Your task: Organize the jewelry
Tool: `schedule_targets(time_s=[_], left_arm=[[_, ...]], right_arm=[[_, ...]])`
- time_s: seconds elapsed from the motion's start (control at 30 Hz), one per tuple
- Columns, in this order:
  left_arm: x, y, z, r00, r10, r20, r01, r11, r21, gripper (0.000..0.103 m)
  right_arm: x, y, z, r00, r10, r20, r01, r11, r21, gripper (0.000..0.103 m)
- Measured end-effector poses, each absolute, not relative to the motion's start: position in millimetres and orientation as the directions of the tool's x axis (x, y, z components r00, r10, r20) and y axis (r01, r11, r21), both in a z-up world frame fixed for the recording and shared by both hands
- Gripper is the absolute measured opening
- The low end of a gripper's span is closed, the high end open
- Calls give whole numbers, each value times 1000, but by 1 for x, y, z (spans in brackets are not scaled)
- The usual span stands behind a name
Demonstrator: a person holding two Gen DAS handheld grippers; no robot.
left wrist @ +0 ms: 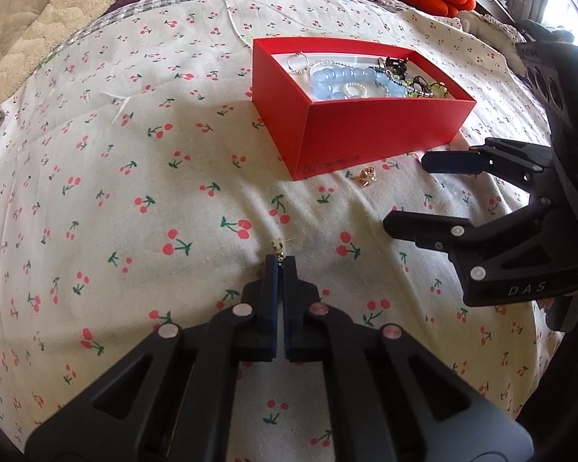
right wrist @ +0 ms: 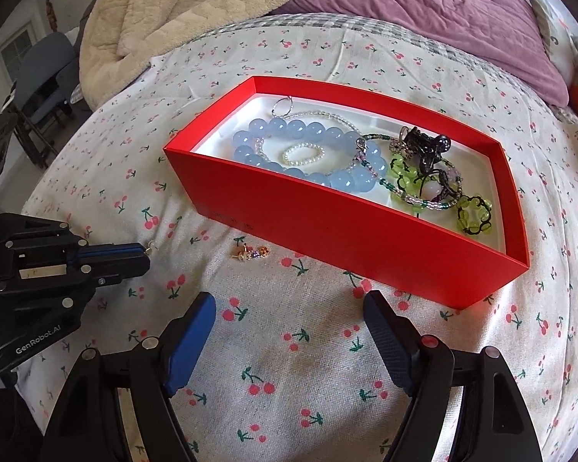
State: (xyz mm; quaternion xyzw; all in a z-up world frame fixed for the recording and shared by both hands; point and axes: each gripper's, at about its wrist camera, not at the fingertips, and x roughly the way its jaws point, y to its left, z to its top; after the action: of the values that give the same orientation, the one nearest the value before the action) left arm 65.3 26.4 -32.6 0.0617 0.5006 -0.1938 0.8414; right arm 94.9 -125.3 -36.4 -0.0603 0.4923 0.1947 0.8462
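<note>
On top of the bed (right wrist: 296, 350), with its sheet of little red cherries, sits a big red box (right wrist: 346, 238). The box is open and lies at about 1 o'clock in the right wrist view. Inside it are blue beads (right wrist: 300, 131), a tiny white bead ring (right wrist: 303, 154), green beads (right wrist: 474, 213) and a dark clip (right wrist: 427, 146).

Next in size are the two tools. The right hand-held gripper (right wrist: 289, 342) is spread wide with nothing between its fingers. It hangs over the sheet just in front of the box. The left hand-held gripper (left wrist: 280, 265) is pressed together, and it pinches a tiny gold earring (left wrist: 277, 248) at its very tips. That earring sticks out toward 12 o'clock in the left wrist view.

Smallest of all, a gold stud earring (right wrist: 250, 253) lies on the sheet, near the box's front wall, at about 11 o'clock from the right hand-held gripper.

I think both earrings are very light, hard and a bit slippery. The thin post could bend, and a small thing like this can slip out and get lost in the soft sheet. The chunky gold part looks like the best place to pinch, gently, with just the fingertips.
</note>
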Motion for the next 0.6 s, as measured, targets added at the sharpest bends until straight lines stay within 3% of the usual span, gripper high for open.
schedule_targets(time_s=[0.17, 0.37, 0.6], left_arm=[[63, 32, -29, 413, -257, -873, 356, 928, -105, 2], [61, 37, -26, 408, -259, -875, 333, 935, -121, 2], [61, 40, -25, 406, -262, -875, 320, 938, -132, 2]], right_arm=[[99, -119, -37, 438, 301, -847, -393, 912, 121, 79], [103, -109, -40, 444, 307, -842, -381, 915, 133, 67], [104, -105, -41, 460, 294, -838, -378, 919, 115, 46]])
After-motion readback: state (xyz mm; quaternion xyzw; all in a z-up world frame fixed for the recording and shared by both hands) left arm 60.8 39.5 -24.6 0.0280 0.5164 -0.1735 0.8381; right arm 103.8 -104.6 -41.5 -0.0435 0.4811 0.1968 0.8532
